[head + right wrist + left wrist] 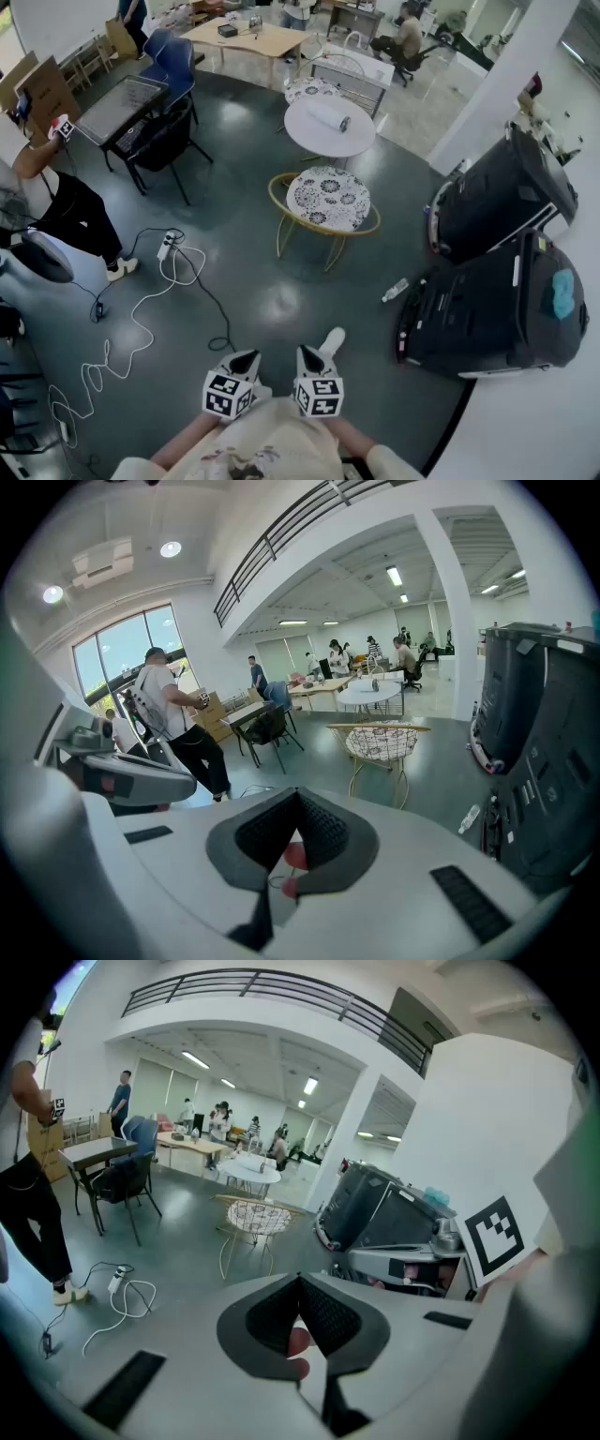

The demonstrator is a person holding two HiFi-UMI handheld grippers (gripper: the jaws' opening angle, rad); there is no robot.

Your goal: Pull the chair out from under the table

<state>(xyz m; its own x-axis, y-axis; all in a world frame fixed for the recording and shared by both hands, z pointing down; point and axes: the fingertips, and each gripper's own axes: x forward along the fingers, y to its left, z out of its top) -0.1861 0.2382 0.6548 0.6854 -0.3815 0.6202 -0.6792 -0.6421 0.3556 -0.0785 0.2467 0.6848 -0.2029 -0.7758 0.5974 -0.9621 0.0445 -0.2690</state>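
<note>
Head view: chair (327,199), gold frame, floral black-white cushion.

Patterned-cushion wire chair (309,89) half hidden behind the round white table (314,141). Person in black trousers (73,211) cut by left edge. Seated people at the back (408,36): too small.

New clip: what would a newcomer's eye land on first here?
A gold-framed chair with a patterned seat stands mid-floor, near a round white table. Two black machines fill the right side; a white cable snakes over the floor at left. The left gripper and right gripper sit at the bottom, fingers shut.
</note>
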